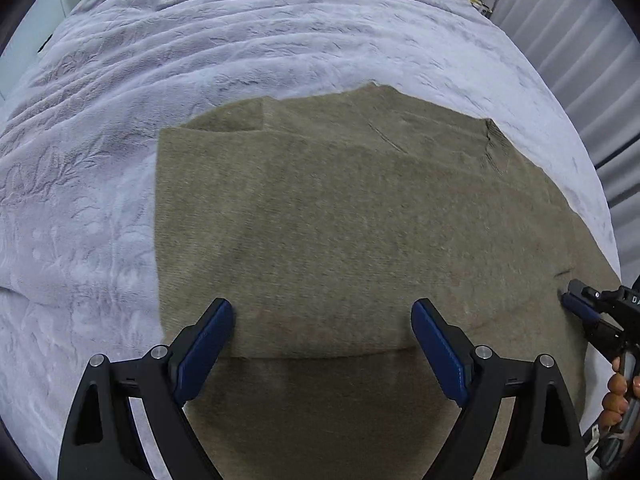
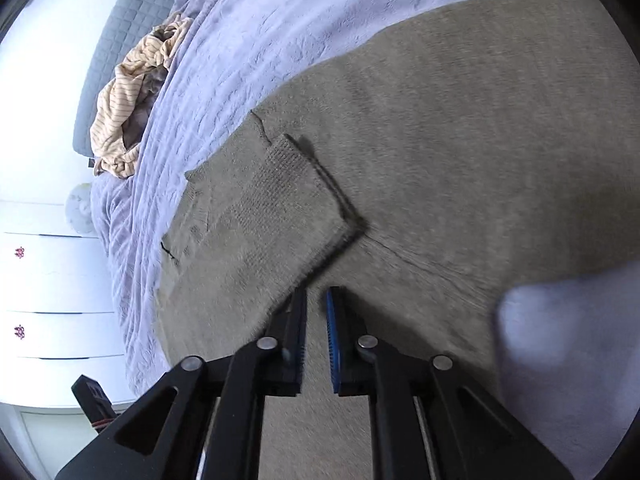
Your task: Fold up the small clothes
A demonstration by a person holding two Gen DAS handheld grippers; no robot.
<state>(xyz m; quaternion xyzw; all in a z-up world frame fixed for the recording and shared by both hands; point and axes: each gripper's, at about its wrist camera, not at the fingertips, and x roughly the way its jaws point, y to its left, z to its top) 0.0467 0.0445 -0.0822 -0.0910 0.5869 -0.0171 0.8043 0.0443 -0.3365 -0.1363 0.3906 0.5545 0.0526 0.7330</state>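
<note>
An olive knit garment (image 1: pixel 320 220) lies spread flat on a lavender fleece blanket (image 1: pixel 240 60). My left gripper (image 1: pixel 323 308) hangs open and wide over the garment's near part, with nothing between its blue pads. In the right wrist view the garment (image 2: pixel 460 140) fills the middle, with a ribbed sleeve (image 2: pixel 272 208) folded in across it. My right gripper (image 2: pixel 318 294) sits at the sleeve's near edge. Its jaws stand a narrow gap apart and no cloth shows pinched between them. The left wrist view shows the right gripper (image 1: pixel 568 300) at the garment's right edge.
A heap of striped cream cloth (image 2: pixel 128 92) lies at the far end of the blanket (image 2: pixel 260 40), by a grey quilted headboard (image 2: pixel 132 12). White drawers (image 2: pixel 48 272) stand beside the bed. Pale curtains (image 1: pixel 580 60) hang past the right side. A person's hand (image 1: pixel 616 396) holds the right gripper.
</note>
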